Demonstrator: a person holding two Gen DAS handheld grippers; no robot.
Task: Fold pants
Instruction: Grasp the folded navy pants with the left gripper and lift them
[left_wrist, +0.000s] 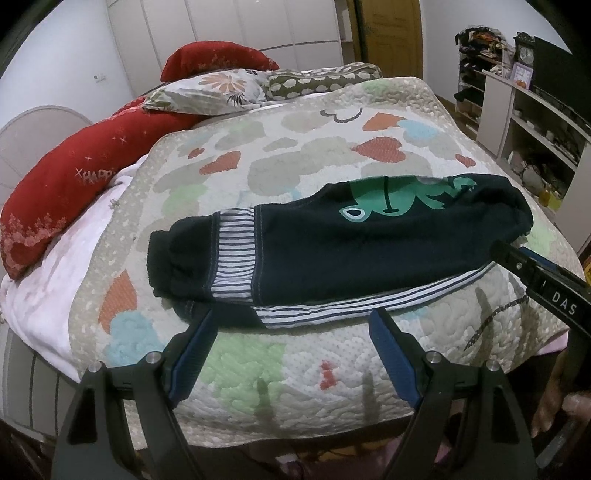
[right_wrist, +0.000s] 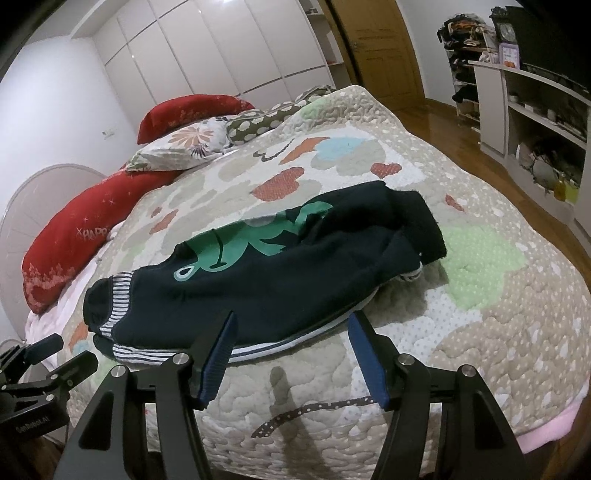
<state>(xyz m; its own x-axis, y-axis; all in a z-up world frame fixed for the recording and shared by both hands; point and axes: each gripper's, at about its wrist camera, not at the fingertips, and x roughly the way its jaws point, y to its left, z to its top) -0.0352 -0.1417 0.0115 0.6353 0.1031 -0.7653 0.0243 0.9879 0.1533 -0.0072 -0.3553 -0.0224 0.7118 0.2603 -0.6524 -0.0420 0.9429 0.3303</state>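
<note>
Shelves (right_wrist: 532, 110) at two o'clock hold blurred clutter, while both left tongs (left_wrist: 291, 347) and right tongs (right_wrist: 291, 350) gape wide, empty, before the pants (right_wrist: 258, 280) folded on the bed (right_wrist: 480, 314).

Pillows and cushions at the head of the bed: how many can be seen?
4. A long red cushion along the left edge, a second red one at the back, a floral pillow before it, and a spotted bolster to its right. More may be hidden.
</note>
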